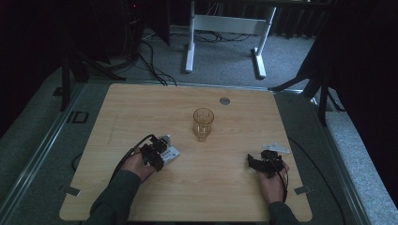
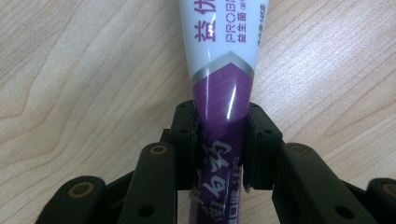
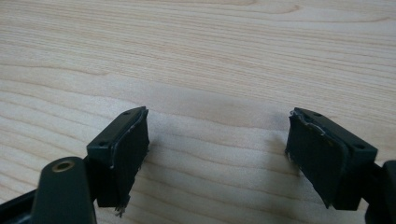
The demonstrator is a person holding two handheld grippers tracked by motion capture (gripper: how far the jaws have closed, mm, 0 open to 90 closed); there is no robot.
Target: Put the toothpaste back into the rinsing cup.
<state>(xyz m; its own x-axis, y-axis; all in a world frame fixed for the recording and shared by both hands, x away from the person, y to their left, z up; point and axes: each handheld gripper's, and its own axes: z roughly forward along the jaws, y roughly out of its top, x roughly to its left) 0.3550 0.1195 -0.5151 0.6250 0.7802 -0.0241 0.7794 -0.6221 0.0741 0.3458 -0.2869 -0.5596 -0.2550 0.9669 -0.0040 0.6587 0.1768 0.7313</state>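
Observation:
A white and purple tube [image 2: 224, 70] with printed lettering lies on the wooden table [image 1: 141, 108]. My left gripper [image 2: 220, 135] is shut on its purple end, both pads pressing its sides. In the high view that left gripper [image 1: 159, 153] sits at the table's left front, with the tube [image 1: 172, 152] pointing right from it. A clear amber glass [image 1: 203, 123] stands upright at the table's middle, apart from both grippers. My right gripper [image 3: 217, 149] is open just above bare wood, nothing between its pads. In the high view the right gripper [image 1: 257, 162] rests at the right front.
A small grey round cap [image 1: 225, 101] is set into the tabletop behind the glass. Beyond the far edge stand a white desk frame [image 1: 225, 28] and loose cables [image 1: 150, 61] on grey carpet. Dark stands flank the table.

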